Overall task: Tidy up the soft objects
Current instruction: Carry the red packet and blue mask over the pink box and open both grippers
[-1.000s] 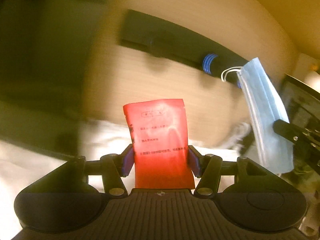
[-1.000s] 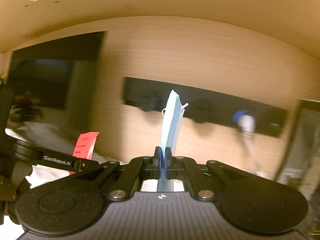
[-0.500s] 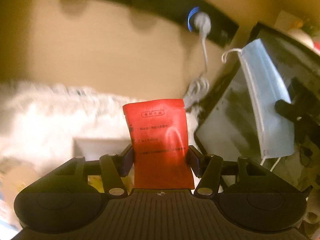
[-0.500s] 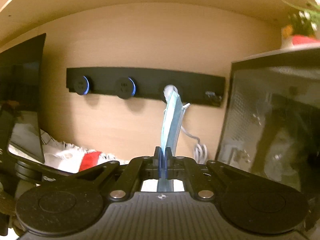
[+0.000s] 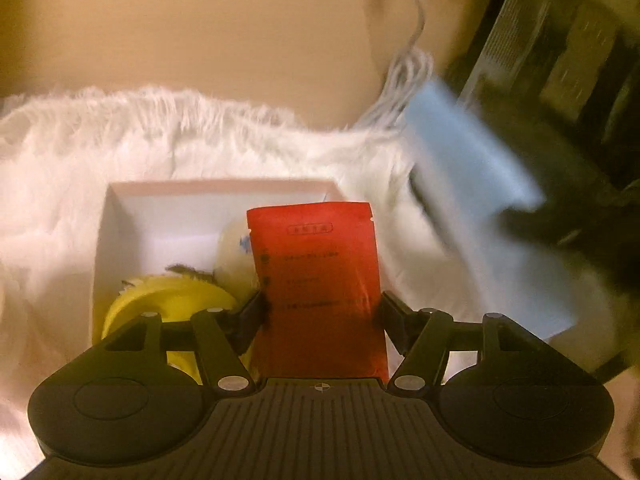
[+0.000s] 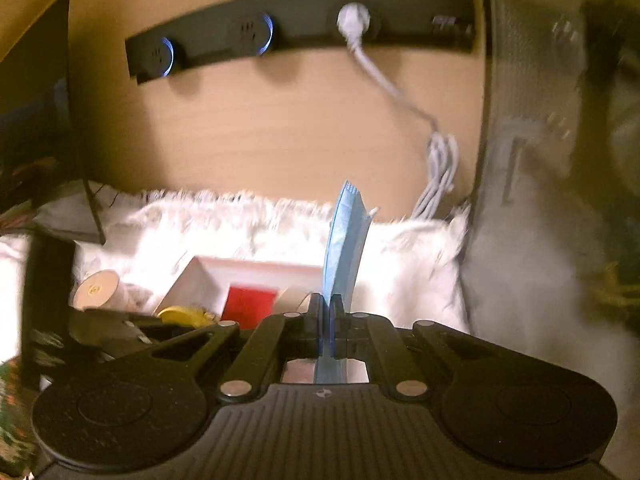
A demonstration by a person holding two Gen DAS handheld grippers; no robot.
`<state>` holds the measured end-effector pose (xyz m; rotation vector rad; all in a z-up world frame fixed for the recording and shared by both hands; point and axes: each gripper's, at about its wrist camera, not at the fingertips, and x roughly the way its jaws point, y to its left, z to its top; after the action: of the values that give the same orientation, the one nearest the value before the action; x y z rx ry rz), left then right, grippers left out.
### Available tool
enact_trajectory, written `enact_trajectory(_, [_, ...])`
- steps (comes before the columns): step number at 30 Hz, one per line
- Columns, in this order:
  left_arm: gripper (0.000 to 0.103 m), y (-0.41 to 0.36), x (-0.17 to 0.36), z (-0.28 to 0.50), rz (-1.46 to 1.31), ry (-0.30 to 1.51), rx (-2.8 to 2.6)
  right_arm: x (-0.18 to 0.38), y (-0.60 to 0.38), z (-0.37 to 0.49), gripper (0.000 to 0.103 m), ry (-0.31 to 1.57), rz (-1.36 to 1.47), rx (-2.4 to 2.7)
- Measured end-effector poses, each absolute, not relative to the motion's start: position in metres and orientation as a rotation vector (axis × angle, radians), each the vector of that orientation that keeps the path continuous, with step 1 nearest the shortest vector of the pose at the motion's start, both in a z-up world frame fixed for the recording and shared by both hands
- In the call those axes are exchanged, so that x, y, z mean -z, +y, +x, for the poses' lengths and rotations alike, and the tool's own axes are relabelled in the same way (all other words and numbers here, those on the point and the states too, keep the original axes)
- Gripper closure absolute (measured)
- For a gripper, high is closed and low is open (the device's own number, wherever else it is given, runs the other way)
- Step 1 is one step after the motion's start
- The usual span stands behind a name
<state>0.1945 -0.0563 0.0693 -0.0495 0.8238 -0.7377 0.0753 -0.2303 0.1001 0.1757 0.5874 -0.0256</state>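
My left gripper is shut on a red packet and holds it upright above a white box on a white fluffy cloth. The box holds a yellow round object and a white object. My right gripper is shut on a blue face mask, held edge-on and upright. The mask shows blurred at the right of the left wrist view. The red packet, box and yellow object show in the right wrist view, left of the mask.
A black socket strip with a white plug and cable is on the wooden back wall. A dark mesh container stands at the right. A dark screen is at the left, with a small roll beside the box.
Both grippers have tilted down and moved toward the table. The white box and fluffy cloth have come into view under the red packet. Both grips are unchanged.
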Motion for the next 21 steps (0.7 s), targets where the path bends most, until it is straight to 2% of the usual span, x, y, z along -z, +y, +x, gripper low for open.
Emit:
enact_trajectory(10, [0.034, -0.066, -0.083, 0.18, 0.071, 0.777, 0.716, -0.108, -0.225, 0.1, 0.1, 0.564, 0.287, -0.055])
enact_trajectory(13, [0.031, -0.078, -0.079, 0.17, 0.138, 0.762, 0.739, -0.116, -0.23, 0.099, 0.1, 0.538, 0.287, -0.049])
enact_trajectory(17, [0.034, -0.096, -0.063, 0.166, 0.281, 0.801, 0.711, -0.117, -0.237, 0.097, 0.1, 0.538, 0.278, -0.057])
enact_trajectory(21, [0.032, -0.093, -0.063, 0.165, 0.239, 0.789, 0.718, -0.109, -0.237, 0.095, 0.1, 0.562, 0.268, -0.073])
